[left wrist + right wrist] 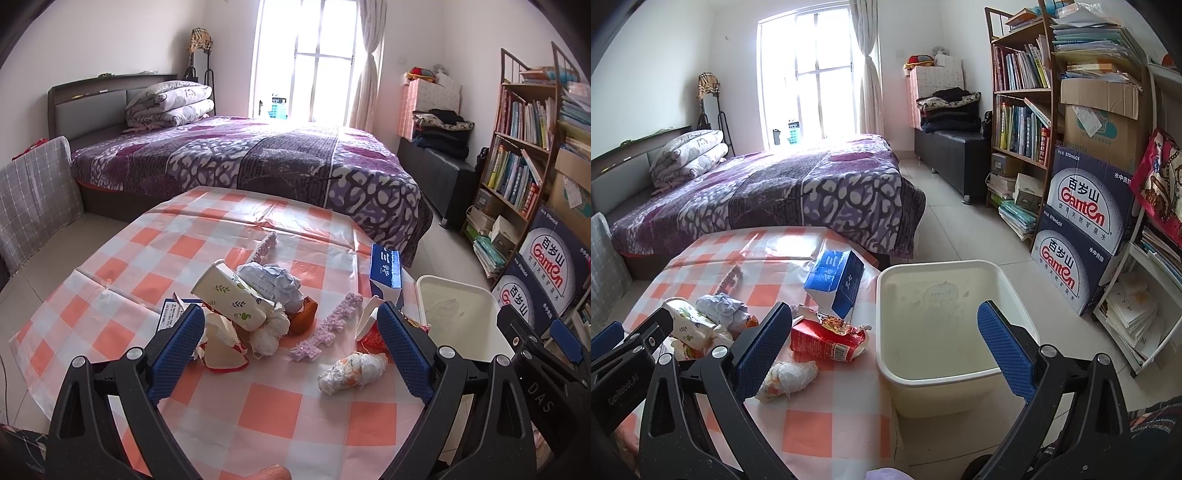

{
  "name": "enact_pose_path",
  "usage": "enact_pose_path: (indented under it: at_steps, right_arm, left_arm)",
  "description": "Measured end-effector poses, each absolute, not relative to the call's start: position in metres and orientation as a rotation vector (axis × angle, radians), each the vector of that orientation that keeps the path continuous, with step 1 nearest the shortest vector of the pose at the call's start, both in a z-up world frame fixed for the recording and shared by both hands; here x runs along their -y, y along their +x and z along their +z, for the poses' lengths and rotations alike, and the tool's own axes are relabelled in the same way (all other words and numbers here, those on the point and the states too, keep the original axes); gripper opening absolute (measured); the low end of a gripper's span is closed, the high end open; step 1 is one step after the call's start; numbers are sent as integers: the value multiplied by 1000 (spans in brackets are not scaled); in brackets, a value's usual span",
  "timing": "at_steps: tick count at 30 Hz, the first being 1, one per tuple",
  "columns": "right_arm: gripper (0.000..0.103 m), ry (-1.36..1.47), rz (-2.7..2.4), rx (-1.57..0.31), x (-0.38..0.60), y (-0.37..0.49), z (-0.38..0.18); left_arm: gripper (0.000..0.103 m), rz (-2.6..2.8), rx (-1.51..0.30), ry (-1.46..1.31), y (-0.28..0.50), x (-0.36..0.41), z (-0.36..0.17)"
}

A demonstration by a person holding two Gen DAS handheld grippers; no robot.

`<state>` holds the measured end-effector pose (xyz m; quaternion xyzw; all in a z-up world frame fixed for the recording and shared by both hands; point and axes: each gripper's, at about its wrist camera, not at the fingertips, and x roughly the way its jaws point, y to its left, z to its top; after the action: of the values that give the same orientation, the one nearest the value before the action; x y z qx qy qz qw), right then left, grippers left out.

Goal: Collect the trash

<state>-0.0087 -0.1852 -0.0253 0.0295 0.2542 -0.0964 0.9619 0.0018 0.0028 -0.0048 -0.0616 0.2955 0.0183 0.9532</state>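
Trash lies on the orange-checked table: a leaf-printed paper cup, crumpled paper, pink foam strips, a wrapped wad, a red carton and a blue carton. A white bin stands at the table's right edge. My left gripper is open above the pile, holding nothing. My right gripper is open, its fingers straddling the bin's left rim from above, holding nothing.
A purple bed stands beyond the table. A bookshelf and stacked Ganten boxes line the right wall. Tiled floor lies between bed and shelf.
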Motion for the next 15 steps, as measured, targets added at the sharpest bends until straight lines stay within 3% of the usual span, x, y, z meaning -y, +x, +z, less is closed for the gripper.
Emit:
enact_pose_path:
  at_steps: [15]
  right_arm:
    - [96,61,-194,-517,187,-7,-24]
  left_arm:
    - [92,33,-602,-133,2,-3,-5]
